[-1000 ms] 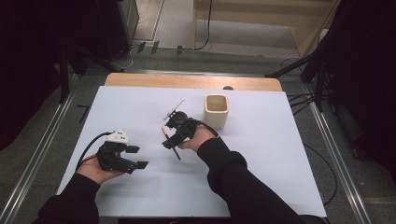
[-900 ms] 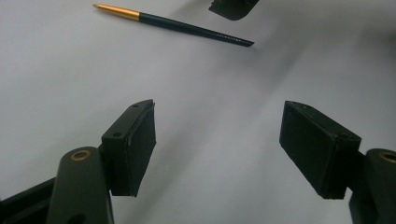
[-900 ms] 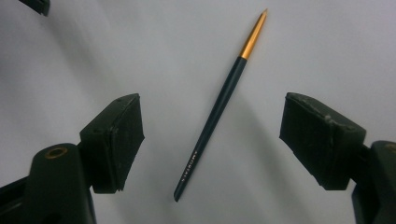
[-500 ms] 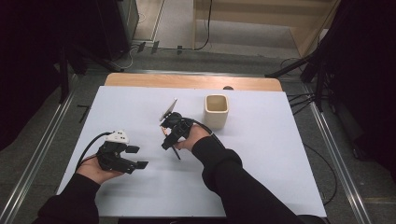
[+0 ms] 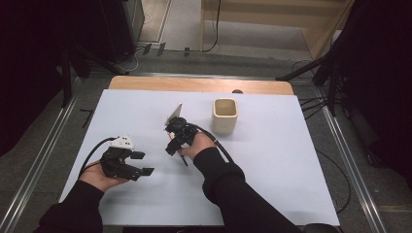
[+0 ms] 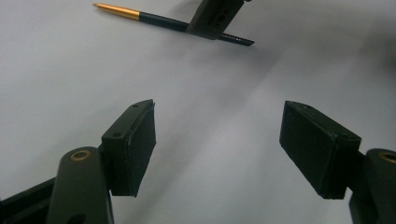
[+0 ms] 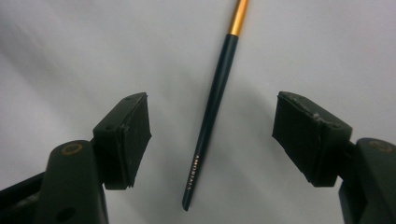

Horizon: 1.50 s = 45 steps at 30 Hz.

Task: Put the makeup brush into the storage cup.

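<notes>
Lying flat on the white desk [image 5: 272,184], a slim dark brush [image 7: 212,112] with a gold ferrule sits between the wide-open right tongs [image 7: 212,135], untouched. The step looks like lining up to grasp; next, lower and close on the handle. A cream cup [image 5: 225,116], at two o'clock from the brush, looks empty. The left tongs [image 5: 141,164] rest open, holding nothing.

Brush: thin dark gold-banded brush [image 7: 210,126] lies on the white bench [image 5: 272,165], between the right claw's [image 7: 212,135] jaws.
Cup: square cream cup [image 5: 225,116] stands right of it.
Left claw [image 5: 141,163]: left, near edge.
</notes>
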Available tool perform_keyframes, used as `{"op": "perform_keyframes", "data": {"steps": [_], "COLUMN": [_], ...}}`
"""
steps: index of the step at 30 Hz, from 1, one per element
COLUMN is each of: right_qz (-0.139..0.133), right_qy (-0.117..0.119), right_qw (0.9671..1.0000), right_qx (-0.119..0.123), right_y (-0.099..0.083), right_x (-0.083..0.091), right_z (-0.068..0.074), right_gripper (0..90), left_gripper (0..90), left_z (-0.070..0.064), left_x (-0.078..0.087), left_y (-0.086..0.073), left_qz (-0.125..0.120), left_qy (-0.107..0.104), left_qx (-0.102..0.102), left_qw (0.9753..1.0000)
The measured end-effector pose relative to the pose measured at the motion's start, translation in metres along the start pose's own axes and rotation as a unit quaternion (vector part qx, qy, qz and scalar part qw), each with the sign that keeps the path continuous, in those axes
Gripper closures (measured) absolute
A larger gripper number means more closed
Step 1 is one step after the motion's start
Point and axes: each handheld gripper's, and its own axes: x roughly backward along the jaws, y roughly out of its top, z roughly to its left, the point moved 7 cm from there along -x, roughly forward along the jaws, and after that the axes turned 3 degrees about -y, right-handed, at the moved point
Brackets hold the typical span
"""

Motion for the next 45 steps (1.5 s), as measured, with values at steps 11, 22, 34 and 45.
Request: {"op": "perform_keyframes", "data": {"steps": [11,22,34,45], "right_qz": [0.020,0.021,0.033,0.039], "right_qy": [-0.027,-0.052,-0.049,-0.034], "right_qw": [0.9994,0.9984,0.9980,0.9981], "right_qx": [-0.003,0.000,-0.025,-0.032], "right_y": [0.001,0.001,0.002,0.002], "right_x": [-0.017,-0.016,-0.015,-0.015], "right_z": [0.005,0.009,0.006,0.004], "right_gripper": [39.4,50.6,78.9,84.1], "left_gripper": [27.5,27.5,27.5,27.5], "left_z": [0.000,0.000,0.000,0.000], "left_x": [0.000,0.000,-0.001,-0.001], "left_y": [0.000,0.000,0.000,0.000], "left_qz": [0.001,0.001,0.002,0.005], "left_qy": [0.001,0.000,0.000,0.001], "left_qx": [0.001,0.001,0.001,-0.001], "left_qw": [1.0000,1.0000,1.0000,1.0000]}}
